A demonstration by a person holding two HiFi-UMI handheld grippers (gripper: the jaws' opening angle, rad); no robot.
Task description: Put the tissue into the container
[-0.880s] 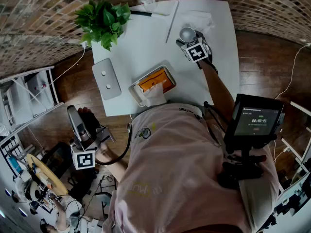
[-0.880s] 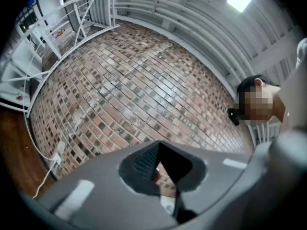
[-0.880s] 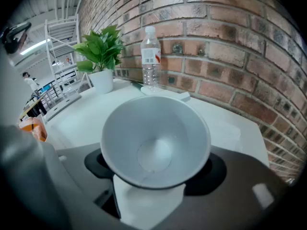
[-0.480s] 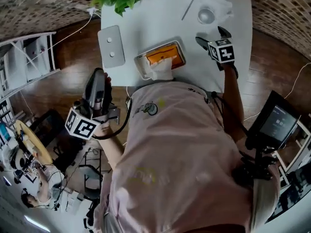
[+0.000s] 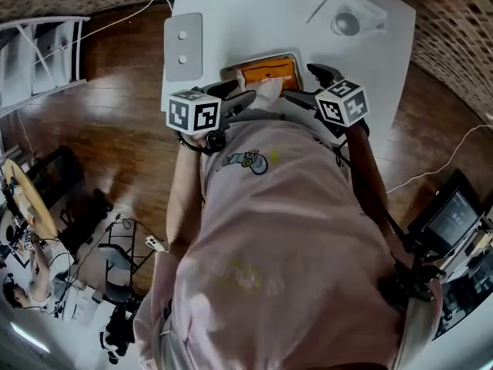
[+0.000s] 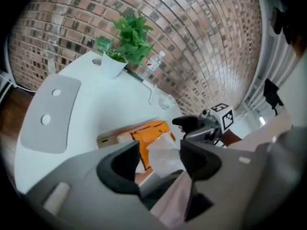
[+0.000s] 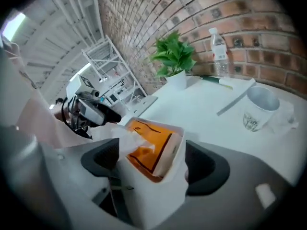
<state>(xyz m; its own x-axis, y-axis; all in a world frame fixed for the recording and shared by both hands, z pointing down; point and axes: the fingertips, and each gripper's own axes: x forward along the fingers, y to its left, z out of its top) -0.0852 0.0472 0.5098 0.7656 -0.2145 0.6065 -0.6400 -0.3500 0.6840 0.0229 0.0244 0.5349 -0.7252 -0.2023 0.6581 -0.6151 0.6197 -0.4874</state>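
The tissue [image 5: 266, 91] is white, its pack [image 7: 153, 145] orange with black lines, the counter [image 5: 254, 21] white, the pad [image 5: 183, 46] grey with two white dots, the plant [image 6: 130, 37] green, the wall [image 6: 201, 37] red-brown brick, and the cubes of the left tool [image 5: 235, 95] and right tool [image 5: 308, 85] carry black-and-white squares.

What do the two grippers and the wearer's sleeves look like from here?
The left gripper and right gripper have grey bodies and dark curved jaws. Each carries a white cube with black square markers. The person wears a pale pink short-sleeved T-shirt.
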